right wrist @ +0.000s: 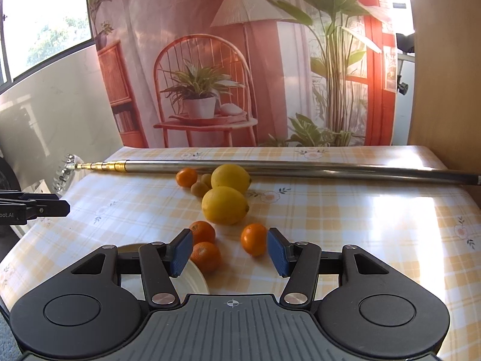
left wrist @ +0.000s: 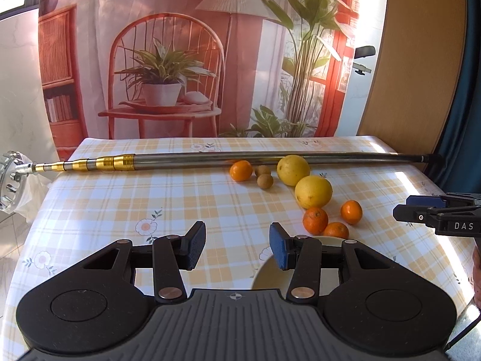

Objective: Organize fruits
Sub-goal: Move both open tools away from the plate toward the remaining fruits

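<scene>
**A:** Report the state of your left hand-held gripper (left wrist: 237,246).

**B:** Your left hand-held gripper has its jaws apart and holds nothing. It hovers over a bare patch of the checked surface (left wrist: 120,198). A pale plate (left wrist: 270,273) lies just beneath its right finger.

**A:** And your right hand-held gripper (right wrist: 229,251)?

**B:** Its jaws are also apart, with nothing clamped. One small orange (right wrist: 254,238) sits just beside the inner face of its right finger; whether they touch cannot be told. Two more small oranges (right wrist: 203,231) lie near its left finger, one behind the other, and the nearer one is at the plate's rim.

**A:** Locate the remaining fruit.

**B:** Two lemons (right wrist: 225,205) lie behind the oranges, one further back than the other and just beside it. Left of the far lemon are two small brown round fruits (right wrist: 200,188), close together, and a fourth small orange (right wrist: 186,177) beyond them. All fruit rests on the surface; none is on the plate.

**A:** Note other items.

**B:** A long telescopic metal pole (left wrist: 240,159) with gold-coloured sections lies across the far side of the surface, behind the fruit. Its toothed metal head (left wrist: 10,180) overhangs the left edge. A printed backdrop (left wrist: 192,54) showing a chair, a lamp and plants hangs behind.
</scene>
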Demonstrator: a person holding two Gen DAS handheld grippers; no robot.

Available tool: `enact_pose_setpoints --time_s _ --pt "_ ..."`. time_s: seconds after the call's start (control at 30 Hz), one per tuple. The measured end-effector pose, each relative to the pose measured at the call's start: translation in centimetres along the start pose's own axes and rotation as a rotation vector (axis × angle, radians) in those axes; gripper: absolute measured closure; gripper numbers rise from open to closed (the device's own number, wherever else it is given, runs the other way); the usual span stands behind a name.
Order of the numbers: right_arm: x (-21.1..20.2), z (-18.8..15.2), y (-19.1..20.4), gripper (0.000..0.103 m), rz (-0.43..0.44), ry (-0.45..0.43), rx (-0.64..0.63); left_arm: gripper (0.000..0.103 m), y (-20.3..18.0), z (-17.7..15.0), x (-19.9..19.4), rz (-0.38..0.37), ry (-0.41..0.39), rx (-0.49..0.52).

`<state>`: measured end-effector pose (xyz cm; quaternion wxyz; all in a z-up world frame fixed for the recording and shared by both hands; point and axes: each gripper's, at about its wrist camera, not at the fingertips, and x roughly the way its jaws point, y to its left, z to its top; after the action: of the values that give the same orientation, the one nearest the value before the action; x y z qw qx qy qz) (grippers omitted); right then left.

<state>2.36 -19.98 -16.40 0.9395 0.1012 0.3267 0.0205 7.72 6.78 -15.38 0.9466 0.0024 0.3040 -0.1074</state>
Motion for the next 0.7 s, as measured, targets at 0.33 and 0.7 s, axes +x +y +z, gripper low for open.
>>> enact_pose_setpoints --time_s 0.33,0.7 --pt "1.4 2.7 -0.6 0.052 -0.011 -0.027 -0.023 0.054 1.6 3.5 0.3 0.022 -0.033 -0.007" --pt "3.5 3.6 -0.8 0.052 -0.021 -0.002 -0.014 0.054 3.0 4.7 2.9 -0.014 0.026 -0.076"
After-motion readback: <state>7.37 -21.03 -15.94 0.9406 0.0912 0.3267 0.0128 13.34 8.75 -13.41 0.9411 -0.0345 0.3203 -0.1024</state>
